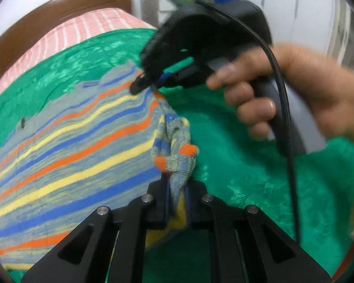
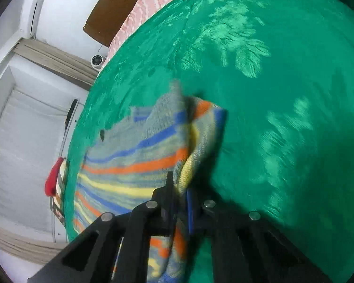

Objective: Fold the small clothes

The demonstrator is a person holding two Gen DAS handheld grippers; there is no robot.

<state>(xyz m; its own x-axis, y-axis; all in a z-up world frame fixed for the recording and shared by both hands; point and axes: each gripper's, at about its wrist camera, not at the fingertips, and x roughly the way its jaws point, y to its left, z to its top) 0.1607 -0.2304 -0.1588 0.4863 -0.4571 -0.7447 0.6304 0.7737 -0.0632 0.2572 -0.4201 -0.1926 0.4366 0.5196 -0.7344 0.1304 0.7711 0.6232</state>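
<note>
Item: striped knit garment (image 1: 66, 132), spread on the green bed cover (image 1: 247, 165), a pink striped sheet (image 1: 87, 30) beyond. We record the left gripper (image 1: 177, 195) clamped on a bunched edge. To its right, the right gripper (image 1: 141, 86), held in a hand (image 1: 259, 94), seems through blur to pinch the far edge: a two-point hold, probably to carry that side over in a fold.

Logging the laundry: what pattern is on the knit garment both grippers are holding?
The knit garment has blue, orange and yellow stripes on grey, clearest in the left wrist view.
</note>
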